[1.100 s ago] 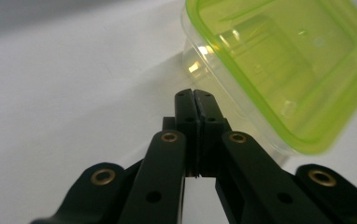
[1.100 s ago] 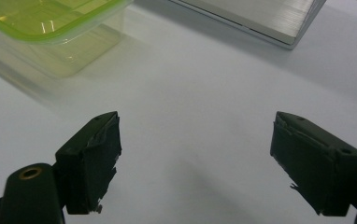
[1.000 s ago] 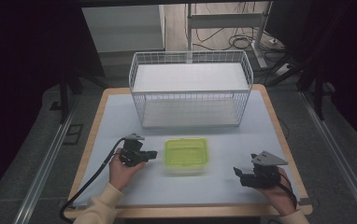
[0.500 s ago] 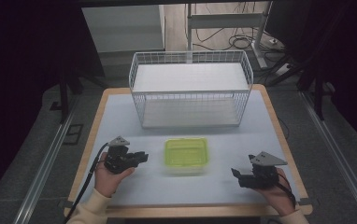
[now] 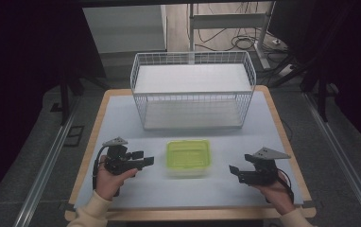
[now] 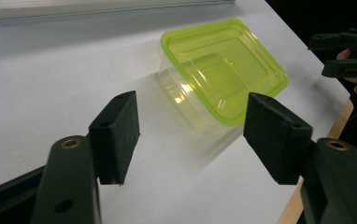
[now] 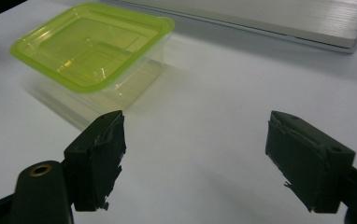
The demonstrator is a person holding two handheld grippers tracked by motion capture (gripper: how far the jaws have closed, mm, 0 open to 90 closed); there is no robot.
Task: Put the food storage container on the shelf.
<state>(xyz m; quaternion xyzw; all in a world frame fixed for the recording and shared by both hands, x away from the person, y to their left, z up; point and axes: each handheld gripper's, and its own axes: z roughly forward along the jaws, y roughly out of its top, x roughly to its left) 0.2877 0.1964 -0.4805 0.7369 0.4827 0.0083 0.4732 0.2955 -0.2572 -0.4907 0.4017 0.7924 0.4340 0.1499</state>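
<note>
Since the earlier frames, the left gripper [image 5: 141, 159] had drawn back from beside the container and then come in toward it again, while the right gripper [image 5: 235, 172] had barely shifted. Seen from above, the left gripper pointed to the right at the clear container with the green lid [image 5: 188, 157], its tips just beside the container's left edge but not touching it. Its jaws stood wide apart in the left gripper view, with nothing between them but bare tabletop, and the container [image 6: 221, 70] lay just ahead of them. The person's left hand [image 5: 110, 177] held this gripper from below, and a black cable [image 5: 95, 166] looped off behind it.

The right gripper pointed left toward the same container from the other side, standing near it with a stretch of table between. Its jaws were likewise wide apart and empty in the right gripper view, where the container [image 7: 92, 46] sat ahead and to the left. The right hand [image 5: 275, 193] gripped it near the table's front edge.

That container rested, lid on, in the middle of the pale table surface [image 5: 122, 113], between the two grippers. Behind it stood a white wire basket [image 5: 193, 94], well apart from both tools.
</note>
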